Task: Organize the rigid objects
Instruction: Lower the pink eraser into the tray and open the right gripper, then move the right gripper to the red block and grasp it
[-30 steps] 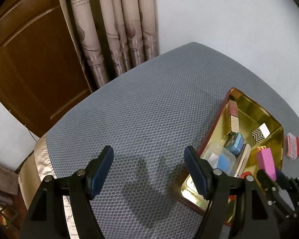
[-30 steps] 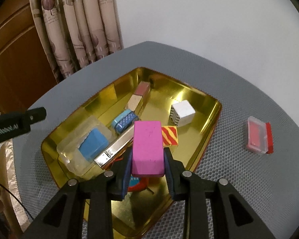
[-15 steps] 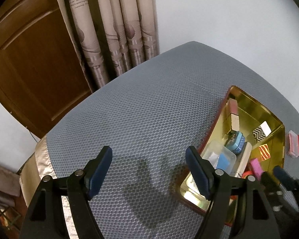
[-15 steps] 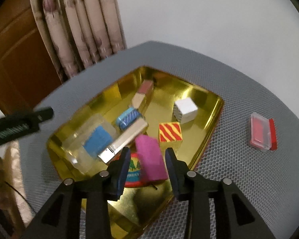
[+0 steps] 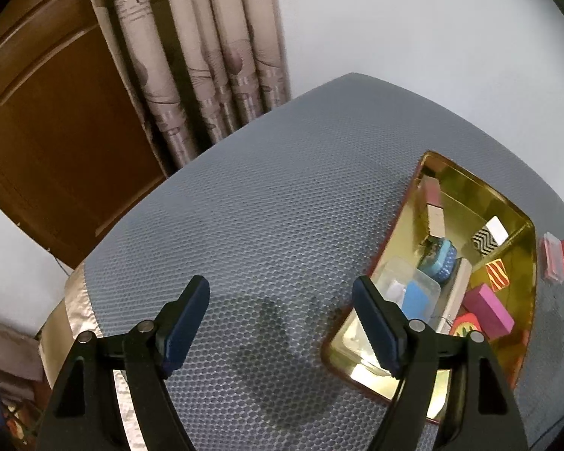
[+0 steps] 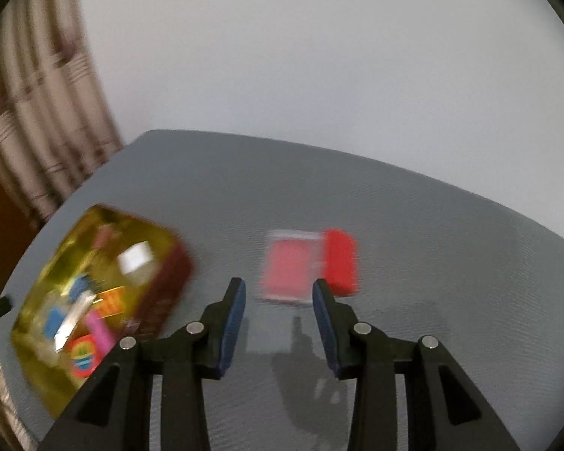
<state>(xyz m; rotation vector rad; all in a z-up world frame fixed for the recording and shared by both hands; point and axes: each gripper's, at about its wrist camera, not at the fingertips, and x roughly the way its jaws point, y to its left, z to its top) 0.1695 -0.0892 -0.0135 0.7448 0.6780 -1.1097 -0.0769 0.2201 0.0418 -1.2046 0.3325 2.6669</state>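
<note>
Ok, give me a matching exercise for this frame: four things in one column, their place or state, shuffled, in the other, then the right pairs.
Things:
1. pink block
2. red case
3. left claw
4. clear box holding a blue piece

Place or state:
A. on the grey mat, outside the gold tray
B. open and empty above the mat
C. in the tray at its left edge, beside the silver bar
D. lying in the tray beside the red and yellow striped cube

Pairs: 1-D, 2-A, 3-B, 4-C
</note>
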